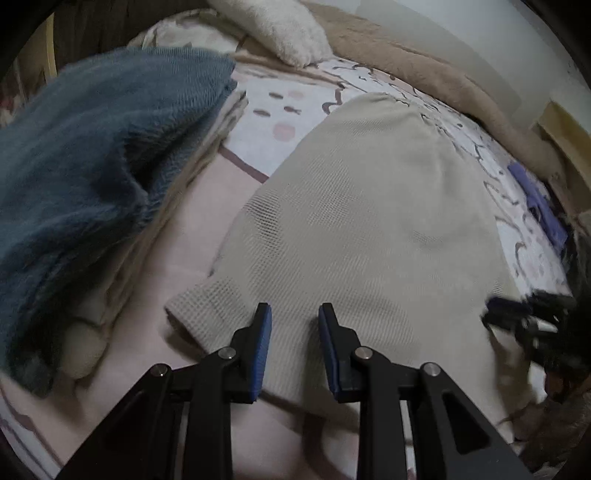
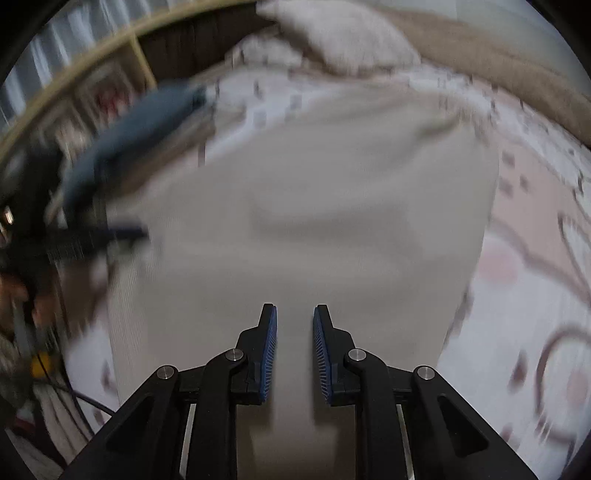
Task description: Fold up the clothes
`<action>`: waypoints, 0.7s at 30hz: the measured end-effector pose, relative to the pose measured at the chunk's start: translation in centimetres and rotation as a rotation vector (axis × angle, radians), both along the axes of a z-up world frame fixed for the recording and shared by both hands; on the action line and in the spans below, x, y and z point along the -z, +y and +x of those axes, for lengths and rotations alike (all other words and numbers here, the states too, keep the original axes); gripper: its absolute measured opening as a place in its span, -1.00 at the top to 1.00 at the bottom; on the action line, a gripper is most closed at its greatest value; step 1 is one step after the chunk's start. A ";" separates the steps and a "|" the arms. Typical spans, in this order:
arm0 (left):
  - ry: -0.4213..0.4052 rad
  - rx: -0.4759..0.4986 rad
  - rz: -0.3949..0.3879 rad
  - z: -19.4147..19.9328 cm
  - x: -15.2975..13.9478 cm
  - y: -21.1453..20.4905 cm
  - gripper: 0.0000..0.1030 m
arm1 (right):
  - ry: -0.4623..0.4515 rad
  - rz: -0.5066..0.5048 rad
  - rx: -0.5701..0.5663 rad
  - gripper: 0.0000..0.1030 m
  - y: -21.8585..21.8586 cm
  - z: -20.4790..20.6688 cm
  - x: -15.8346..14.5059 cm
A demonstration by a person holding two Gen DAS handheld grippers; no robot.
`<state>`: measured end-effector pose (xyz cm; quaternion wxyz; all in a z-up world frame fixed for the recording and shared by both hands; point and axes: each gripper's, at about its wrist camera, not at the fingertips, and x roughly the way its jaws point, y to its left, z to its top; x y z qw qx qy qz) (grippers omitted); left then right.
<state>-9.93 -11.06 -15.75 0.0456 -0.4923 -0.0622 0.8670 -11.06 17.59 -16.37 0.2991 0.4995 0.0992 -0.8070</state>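
A beige mesh-knit garment point(image 1: 369, 206) lies spread flat on the patterned bed sheet point(image 1: 280, 107). My left gripper point(image 1: 293, 310) hovers over its near edge, beside a ribbed cuff point(image 1: 207, 310), jaws a little apart with nothing between the blue pads. In the right wrist view the same garment point(image 2: 332, 206) fills the middle, blurred by motion. My right gripper point(image 2: 294, 310) is over its near part, also slightly apart and empty. Each gripper shows as a dark blur in the other's view: the right gripper point(image 1: 528, 325), the left gripper point(image 2: 110, 236).
A blue-grey fleece garment point(image 1: 92, 147) tops a pile of folded cloth at the left. A white fluffy pillow point(image 1: 280, 29) and a tan blanket point(image 1: 424, 62) lie at the far side. A purple item point(image 1: 539, 206) sits at the right edge. A wooden shelf point(image 2: 92, 66) stands beyond the bed.
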 end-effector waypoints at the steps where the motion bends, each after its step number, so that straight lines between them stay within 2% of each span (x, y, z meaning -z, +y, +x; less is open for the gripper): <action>1: 0.009 0.004 -0.025 0.2 -0.2 0.1 0.49 | 0.025 0.019 0.000 0.64 0.7 1.3 0.1; 5: 0.051 0.002 -0.046 1.8 -1.1 -0.7 0.49 | 0.106 0.095 0.013 0.64 4.2 5.7 -0.3; 9: 0.080 -0.003 0.042 5.5 -2.1 -1.6 0.49 | 0.135 0.224 0.063 0.58 6.7 8.8 -0.8; 13: 0.088 0.055 0.100 8.7 -2.5 0.7 0.49 | 0.224 0.221 0.082 0.53 7.4 12.3 -2.5; 14: 0.089 0.073 0.104 9.3 -2.5 1.3 0.49 | 0.276 0.227 0.074 0.14 7.1 13.4 -3.0; 15: 0.090 0.090 0.105 10.0 -2.4 1.9 0.49 | 0.348 0.245 0.065 -0.48 6.8 14.9 -3.5; 16: 0.090 0.104 0.107 10.5 -2.3 2.5 0.49 | 0.434 0.263 0.047 -0.60 6.2 16.3 -3.8; 18: 0.094 0.119 0.111 11.1 -2.2 3.4 0.49 | 0.562 0.348 -0.003 -0.60 4.5 18.1 -3.8; 21: 0.106 0.116 0.124 11.5 -2.0 3.8 0.49 | 0.666 0.454 -0.079 -0.60 2.2 19.6 -2.5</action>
